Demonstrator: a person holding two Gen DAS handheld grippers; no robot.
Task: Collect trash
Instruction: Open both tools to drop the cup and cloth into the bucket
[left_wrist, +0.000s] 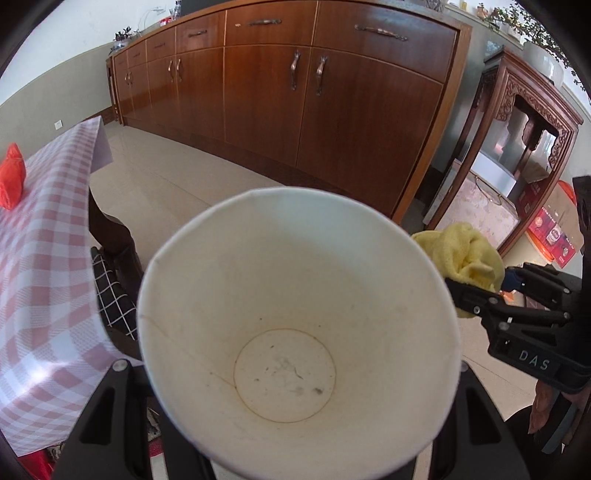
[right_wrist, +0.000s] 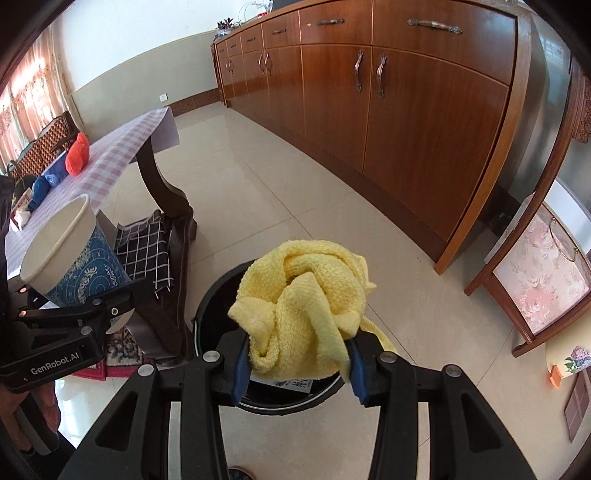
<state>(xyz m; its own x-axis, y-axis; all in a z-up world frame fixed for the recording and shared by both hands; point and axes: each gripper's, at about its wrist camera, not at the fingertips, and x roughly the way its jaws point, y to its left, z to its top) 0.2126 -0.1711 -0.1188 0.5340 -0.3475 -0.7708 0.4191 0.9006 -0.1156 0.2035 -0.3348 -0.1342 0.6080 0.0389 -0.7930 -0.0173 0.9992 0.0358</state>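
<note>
A white paper cup (left_wrist: 295, 314), empty with a stained bottom, fills the left wrist view, and my left gripper (left_wrist: 291, 369) is shut on its sides. From the right wrist view the cup (right_wrist: 70, 254) shows a blue patterned outside, tilted, with the left gripper (right_wrist: 107, 310) clamped on it at the far left. My right gripper (right_wrist: 299, 365) is shut on a crumpled yellow cloth (right_wrist: 303, 306) between its blue pads. The cloth hangs directly over a round black bin (right_wrist: 218, 306) on the tiled floor. In the left wrist view the cloth (left_wrist: 465, 258) and right gripper (left_wrist: 491, 291) sit just right of the cup.
A table with a pink checked cover (right_wrist: 110, 155) stands to the left, bearing a red bag (right_wrist: 77, 153) and blue bags. A dark chair with a black checked cushion (right_wrist: 147, 251) is beside the bin. A long wooden sideboard (right_wrist: 406, 110) lines the far wall; a carved side table (left_wrist: 517, 129) stands right.
</note>
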